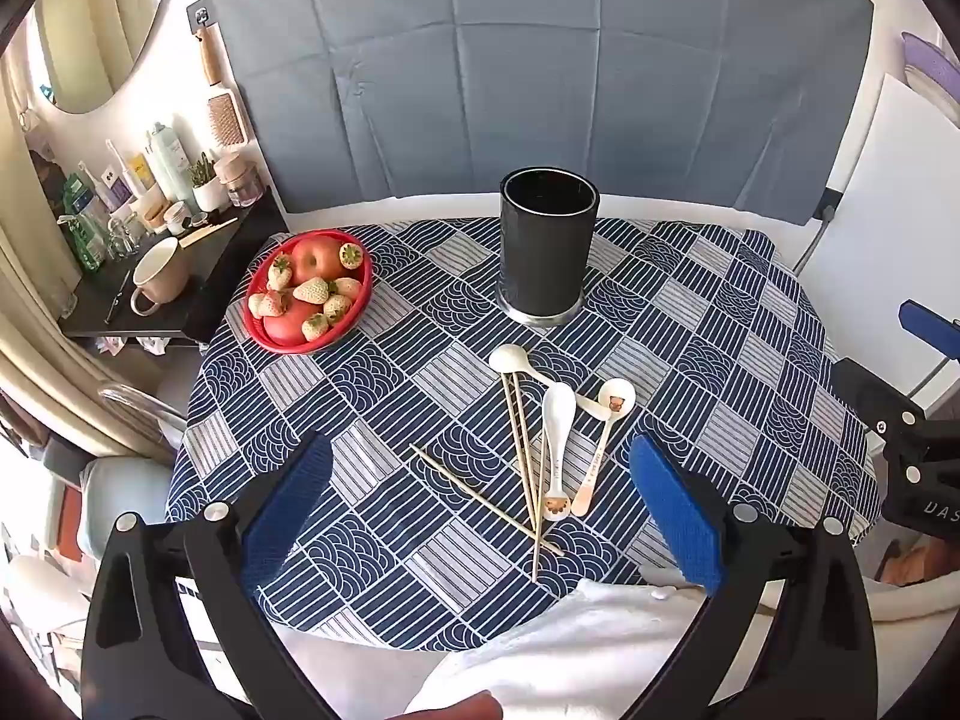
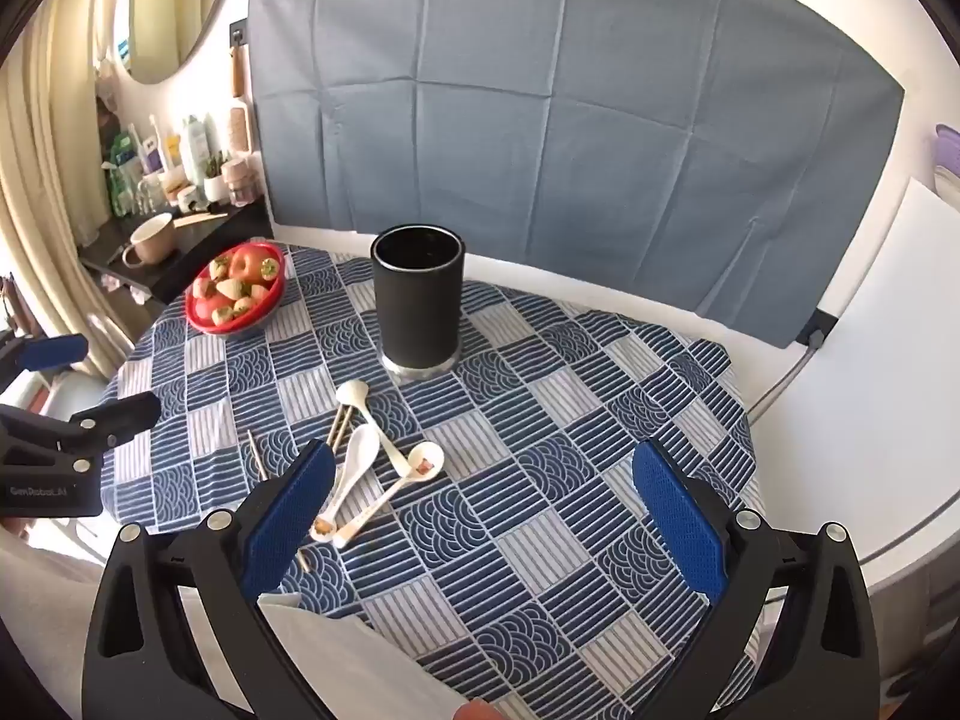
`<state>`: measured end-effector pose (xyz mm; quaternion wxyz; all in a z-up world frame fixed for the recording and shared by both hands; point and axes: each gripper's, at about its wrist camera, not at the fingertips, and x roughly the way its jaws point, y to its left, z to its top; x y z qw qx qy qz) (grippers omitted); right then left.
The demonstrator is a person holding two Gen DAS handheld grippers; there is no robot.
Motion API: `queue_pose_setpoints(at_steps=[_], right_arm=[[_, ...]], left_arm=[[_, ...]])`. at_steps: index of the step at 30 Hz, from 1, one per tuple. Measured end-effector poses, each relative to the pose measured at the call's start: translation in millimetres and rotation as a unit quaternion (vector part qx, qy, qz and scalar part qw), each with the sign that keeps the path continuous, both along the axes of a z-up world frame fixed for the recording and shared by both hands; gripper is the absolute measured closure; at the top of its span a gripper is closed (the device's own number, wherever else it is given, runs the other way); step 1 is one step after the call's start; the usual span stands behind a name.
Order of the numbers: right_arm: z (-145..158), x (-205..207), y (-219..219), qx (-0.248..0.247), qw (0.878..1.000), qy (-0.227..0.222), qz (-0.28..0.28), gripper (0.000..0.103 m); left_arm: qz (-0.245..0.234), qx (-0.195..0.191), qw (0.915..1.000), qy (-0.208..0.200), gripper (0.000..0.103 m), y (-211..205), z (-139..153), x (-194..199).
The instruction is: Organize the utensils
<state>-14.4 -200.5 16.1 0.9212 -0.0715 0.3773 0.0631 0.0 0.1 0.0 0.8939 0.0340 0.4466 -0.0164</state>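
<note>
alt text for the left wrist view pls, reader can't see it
The open left gripper hovers above three white spoons and several wooden chopsticks lying loose and overlapping on a blue patterned tablecloth. Behind them an upright black utensil holder stands empty, with a red fruit bowl to its left. The right gripper shows at the right edge.

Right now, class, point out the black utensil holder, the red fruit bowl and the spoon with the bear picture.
black utensil holder (image 1: pixel 547 252), left wrist view, on its outer side wall.
red fruit bowl (image 1: pixel 282 345), left wrist view, on its near rim.
spoon with the bear picture (image 2: pixel 427 461), right wrist view, on its bowl.
</note>
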Motion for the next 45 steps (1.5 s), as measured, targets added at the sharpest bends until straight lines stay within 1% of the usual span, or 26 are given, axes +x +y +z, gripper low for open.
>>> queue_pose_setpoints(at_steps=[6, 7, 9, 14, 15, 28, 45], right_arm=[[2, 2, 1, -0.001, 1.000, -0.001, -0.001, 0.008], [-2, 1, 3, -0.003, 1.000, 0.000, 0.000, 0.008], [-3, -1, 3, -0.003, 1.000, 0.000, 0.000, 0.008], [-2, -2, 1, -0.003, 1.000, 0.005, 0.002, 0.008], [-5, 2, 6, -0.006, 1.000, 0.009, 0.004, 0.008], [-9, 3, 7, -0.009, 1.000, 0.012, 0.003, 0.008], [-10, 5, 12, -0.014, 1.000, 0.020, 0.011, 0.008]], left_arm=[[0.009, 0.003, 1.0000, 0.001, 0.006, -2, 0, -1], [0.009, 0.003, 1.0000, 0.001, 0.006, -2, -1, -1], [0.009, 0.001, 1.0000, 0.005, 0.006, -1, 0, 1], [0.009, 0.002, 1.0000, -0.002, 0.006, 3, -1, -1], [0.009, 0.002, 1.0000, -0.002, 0.006, 2, -1, -1], [0.008, -0.003, 1.0000, 0.005, 0.006, 4, -5, 0], [0.013, 0.004, 0.9999, 0.008, 0.006, 5, -6, 1]])
